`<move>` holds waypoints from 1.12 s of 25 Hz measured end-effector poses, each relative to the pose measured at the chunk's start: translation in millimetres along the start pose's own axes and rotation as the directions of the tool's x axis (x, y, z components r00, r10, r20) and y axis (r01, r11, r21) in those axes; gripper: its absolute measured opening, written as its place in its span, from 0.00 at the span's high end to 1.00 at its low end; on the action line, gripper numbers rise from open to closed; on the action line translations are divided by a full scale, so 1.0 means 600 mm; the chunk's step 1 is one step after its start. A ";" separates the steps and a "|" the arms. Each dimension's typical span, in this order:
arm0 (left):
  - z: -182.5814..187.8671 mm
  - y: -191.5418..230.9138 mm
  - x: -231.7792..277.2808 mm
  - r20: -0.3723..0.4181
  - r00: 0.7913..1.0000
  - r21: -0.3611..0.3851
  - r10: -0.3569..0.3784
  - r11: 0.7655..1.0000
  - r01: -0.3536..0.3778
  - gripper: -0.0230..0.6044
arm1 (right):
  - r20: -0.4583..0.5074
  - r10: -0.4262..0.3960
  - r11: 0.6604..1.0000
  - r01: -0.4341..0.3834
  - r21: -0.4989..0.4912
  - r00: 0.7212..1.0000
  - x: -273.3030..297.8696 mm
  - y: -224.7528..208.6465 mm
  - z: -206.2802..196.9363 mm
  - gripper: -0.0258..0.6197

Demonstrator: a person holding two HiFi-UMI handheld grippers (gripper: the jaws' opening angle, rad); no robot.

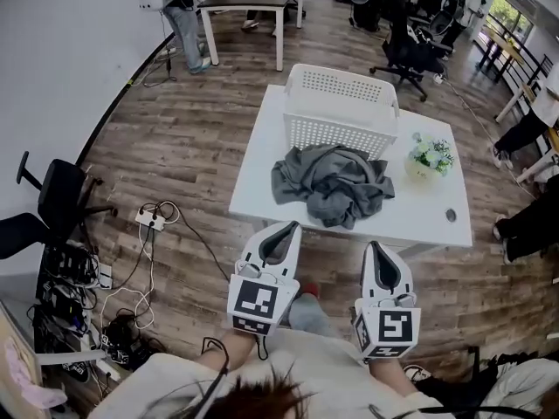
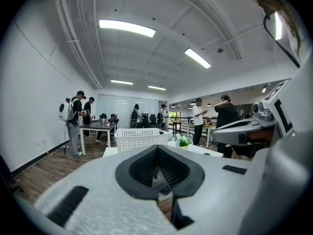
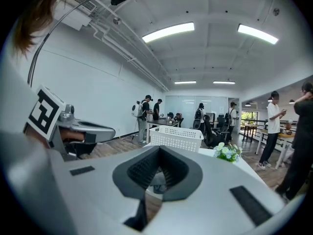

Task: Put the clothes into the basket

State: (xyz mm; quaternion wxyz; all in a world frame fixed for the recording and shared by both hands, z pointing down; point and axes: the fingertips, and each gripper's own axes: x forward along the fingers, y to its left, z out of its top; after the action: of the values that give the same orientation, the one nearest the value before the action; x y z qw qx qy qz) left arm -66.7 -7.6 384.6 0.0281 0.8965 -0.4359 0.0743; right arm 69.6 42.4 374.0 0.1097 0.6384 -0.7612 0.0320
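Observation:
A crumpled grey garment (image 1: 334, 182) lies on the white table (image 1: 262, 147), hanging a little over its near edge. Right behind it stands an empty white perforated basket (image 1: 340, 108), also seen as the basket (image 2: 141, 138) in the left gripper view and the basket (image 3: 176, 136) in the right gripper view. My left gripper (image 1: 284, 226) and right gripper (image 1: 376, 247) are held side by side short of the table's near edge, level, pointing at the table. Both are shut with nothing between the jaws. The left gripper (image 2: 157, 187) and right gripper (image 3: 152, 182) show their tips together.
A small pot of white flowers (image 1: 431, 156) and a small dark object (image 1: 451, 215) sit on the table's right side. A power strip with cables (image 1: 150, 218) lies on the wooden floor at left, beside a black chair (image 1: 59, 195). People, desks and office chairs fill the room's far end.

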 end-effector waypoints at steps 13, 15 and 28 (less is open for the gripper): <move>0.023 0.044 0.155 0.013 1.000 -0.024 0.025 0.999 -0.024 0.94 | -0.018 0.079 0.997 -0.078 0.022 0.997 0.148 -0.106 -0.008 0.94; 0.016 0.051 0.175 0.012 0.999 -0.028 0.035 0.999 -0.034 0.94 | -0.017 0.083 0.996 -0.082 0.030 0.996 0.165 -0.128 -0.013 0.94; 0.007 0.101 0.225 -0.018 0.993 -0.019 0.114 0.993 -0.114 0.94 | -0.038 0.092 0.994 -0.089 0.057 0.995 0.214 -0.188 -0.040 0.94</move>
State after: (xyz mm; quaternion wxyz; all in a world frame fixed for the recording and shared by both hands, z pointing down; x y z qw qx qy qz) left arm -31.7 -150.1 401.1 0.0364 0.8692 -0.4869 0.0788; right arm 162.2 -97.7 413.8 0.1059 0.6053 -0.7858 0.0707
